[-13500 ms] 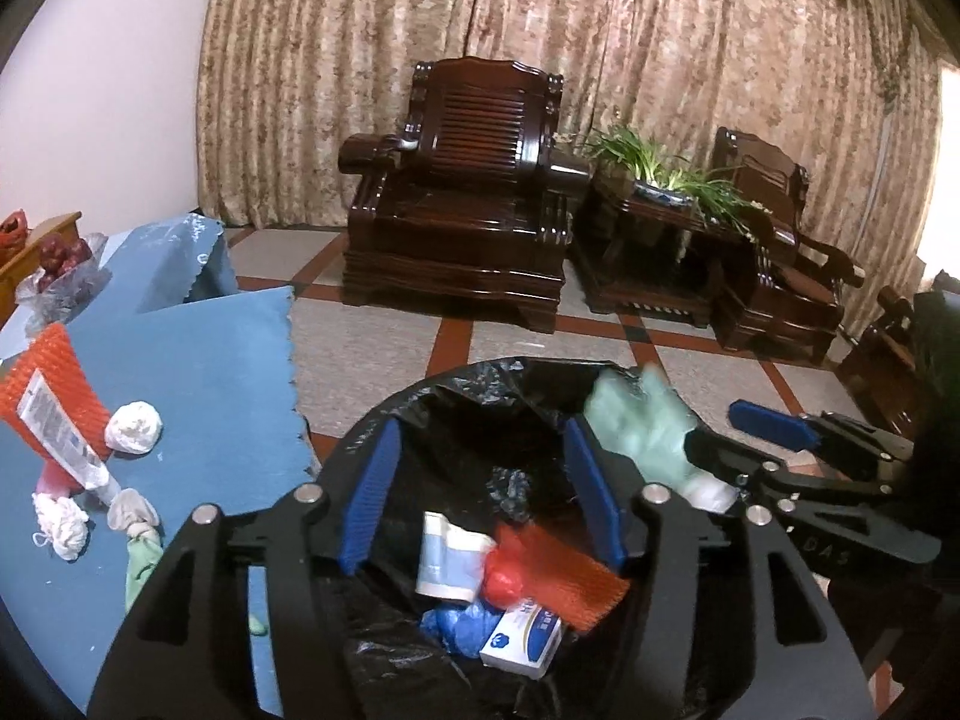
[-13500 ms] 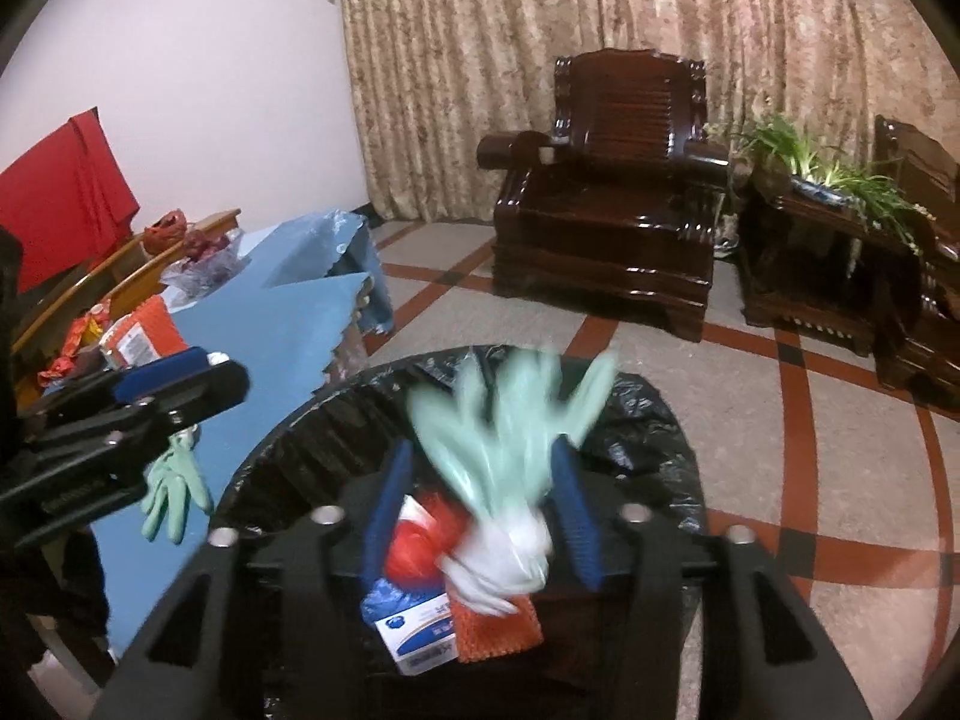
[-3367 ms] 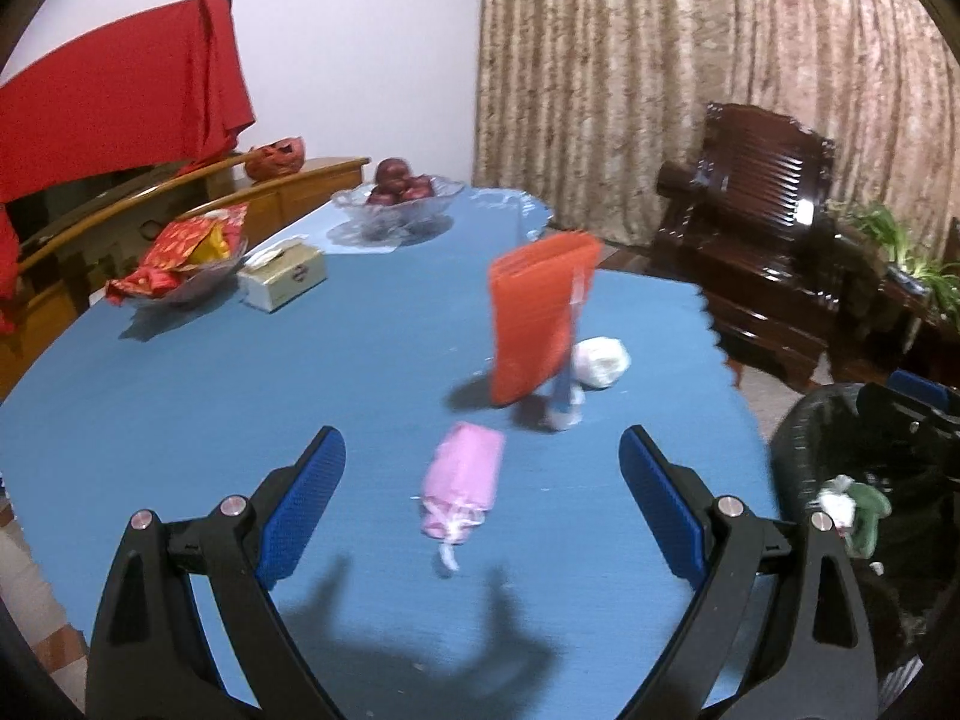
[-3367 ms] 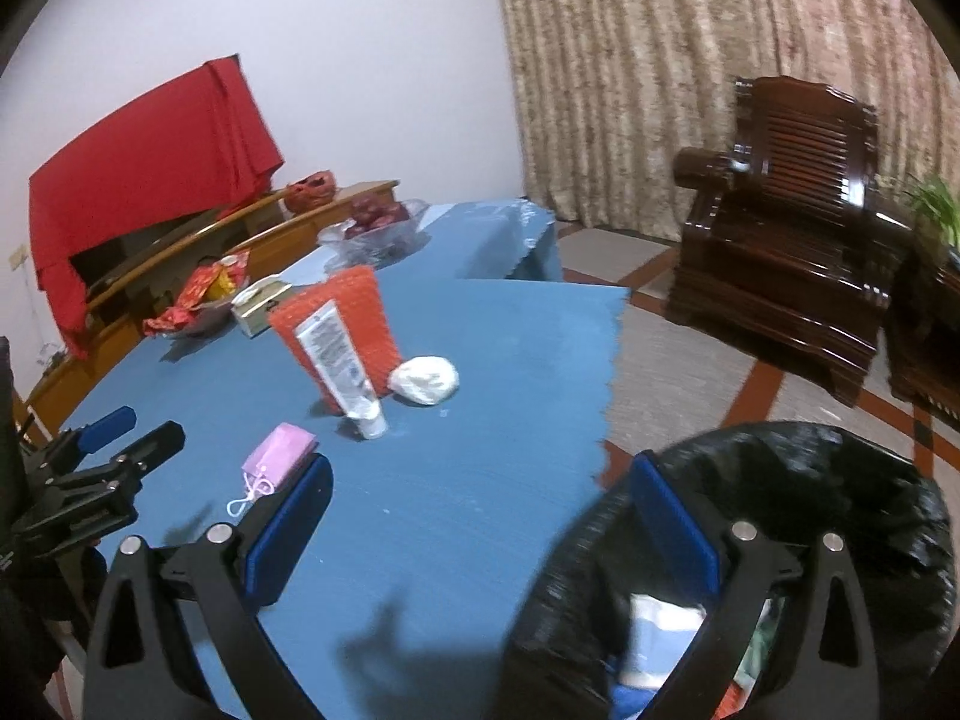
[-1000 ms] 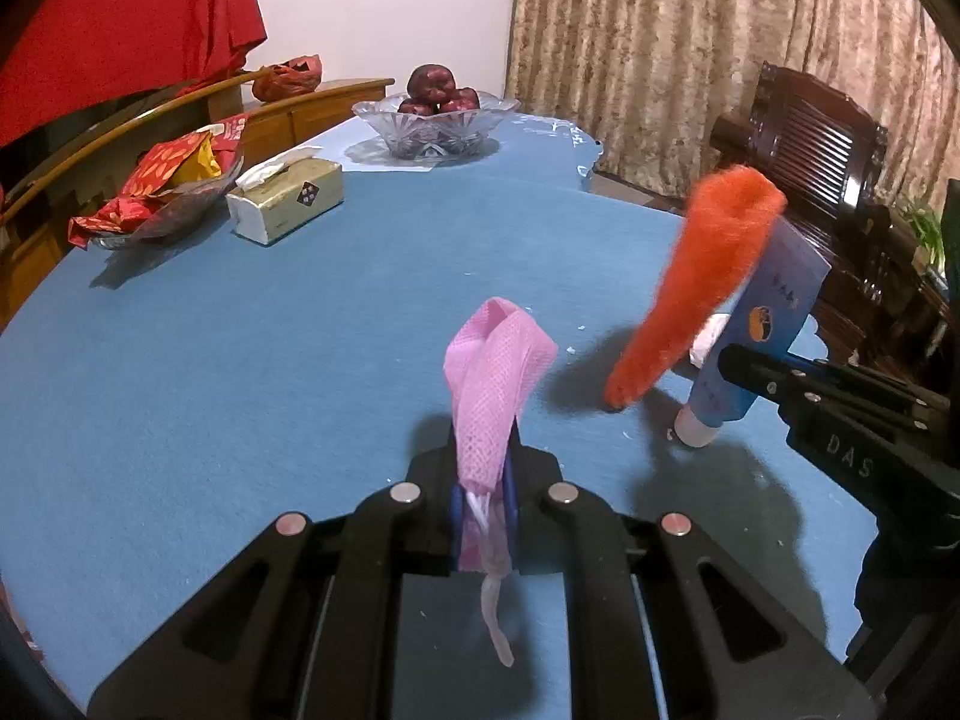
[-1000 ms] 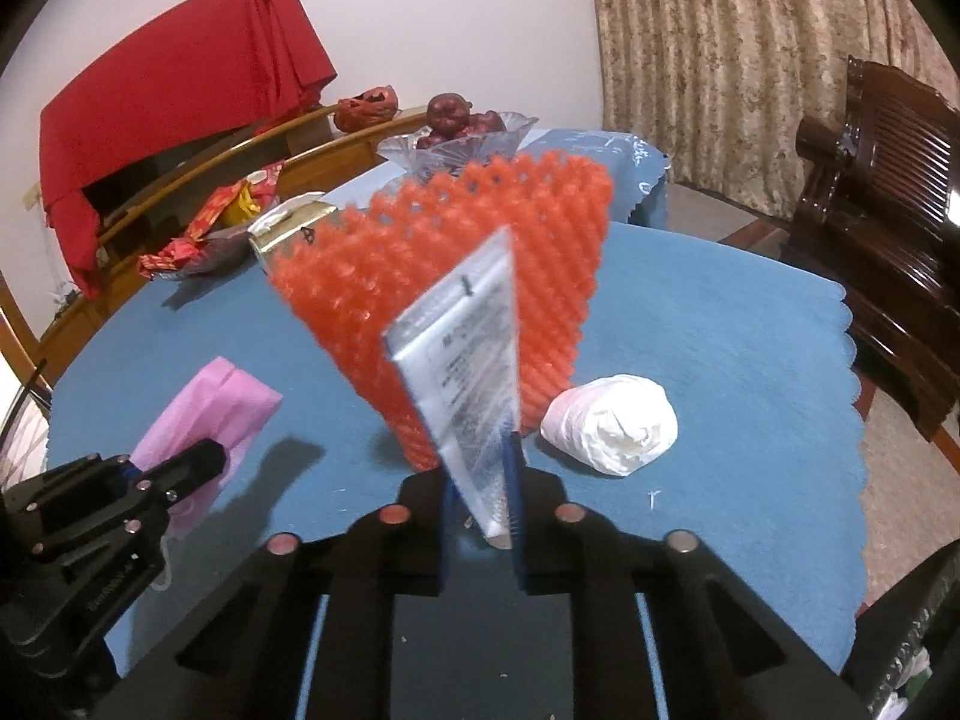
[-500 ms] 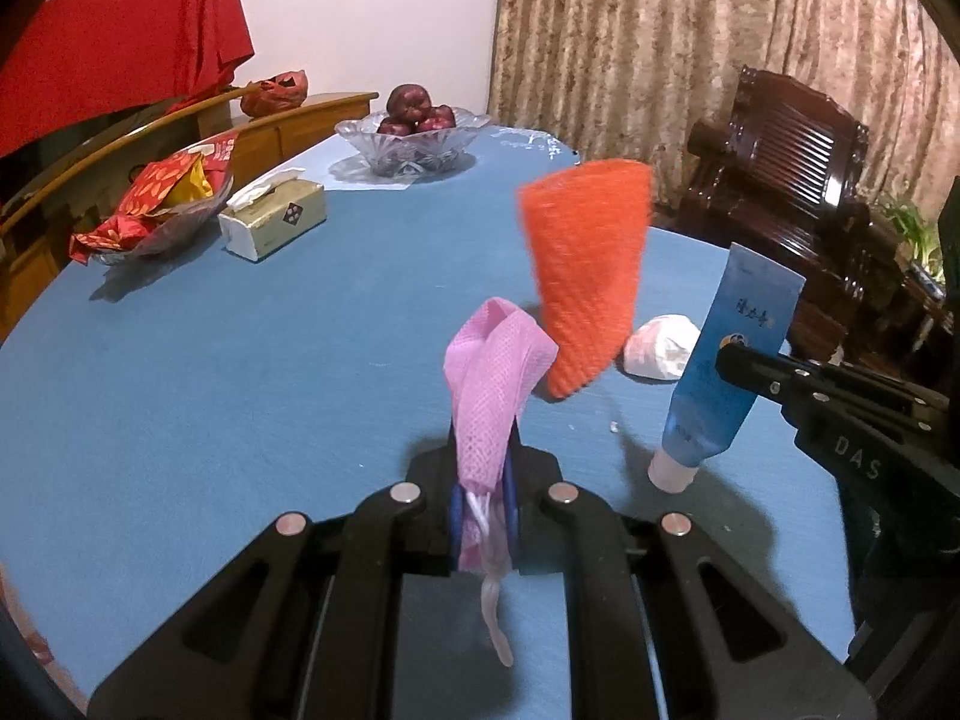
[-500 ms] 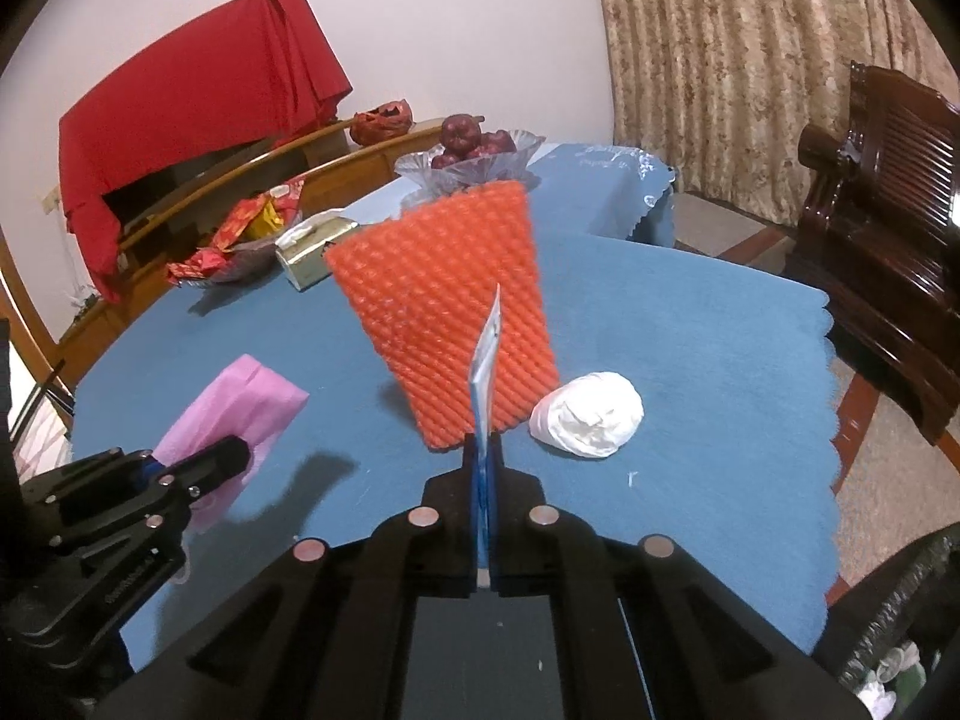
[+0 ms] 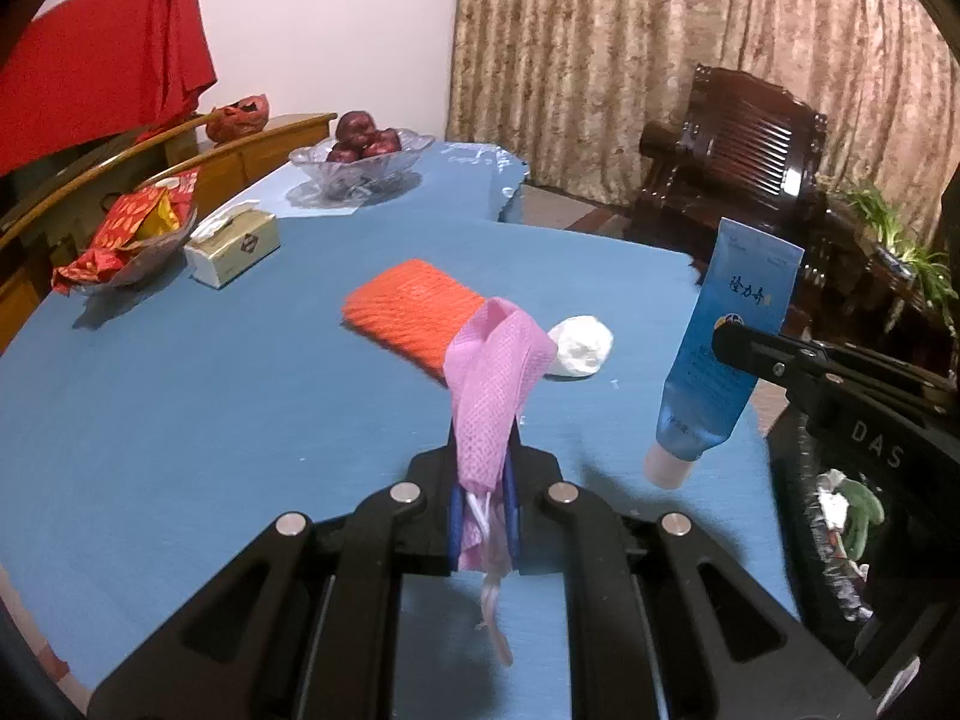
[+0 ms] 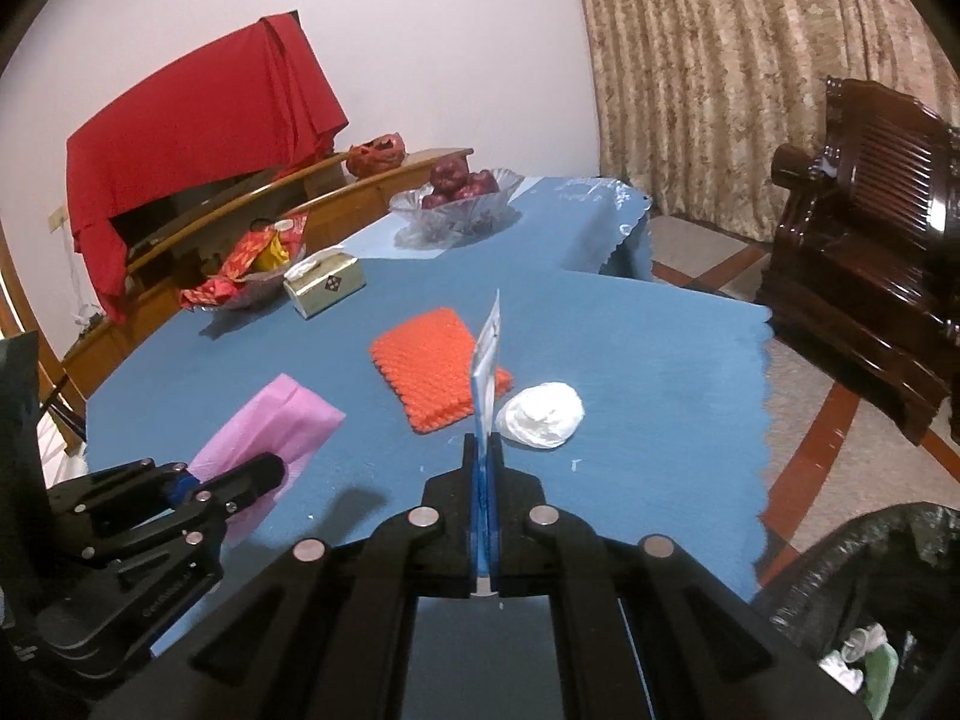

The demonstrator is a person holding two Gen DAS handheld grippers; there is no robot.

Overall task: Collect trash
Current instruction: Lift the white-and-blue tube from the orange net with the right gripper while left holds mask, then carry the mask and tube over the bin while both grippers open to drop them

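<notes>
My left gripper (image 9: 483,480) is shut on a pink foam net (image 9: 495,372) and holds it above the blue table; it also shows in the right wrist view (image 10: 270,438). My right gripper (image 10: 483,456) is shut on a blue tube (image 9: 720,348), seen edge-on in the right wrist view (image 10: 485,378). An orange foam net (image 9: 414,306) lies flat on the table (image 9: 180,420), also in the right wrist view (image 10: 438,366). A white crumpled tissue (image 9: 581,345) lies beside it, also seen in the right wrist view (image 10: 543,414). The black trash bag (image 10: 870,588) stands at the table's right.
A tissue box (image 9: 234,246), a dish of red packets (image 9: 126,234) and a glass fruit bowl (image 9: 360,162) stand at the far side of the table. A dark wooden armchair (image 9: 738,150) and a plant (image 9: 900,240) are beyond the table.
The orange foam net has fallen from upright to flat on the table. Both grippers have risen and pulled back a little, still holding the pink net and the tube.
</notes>
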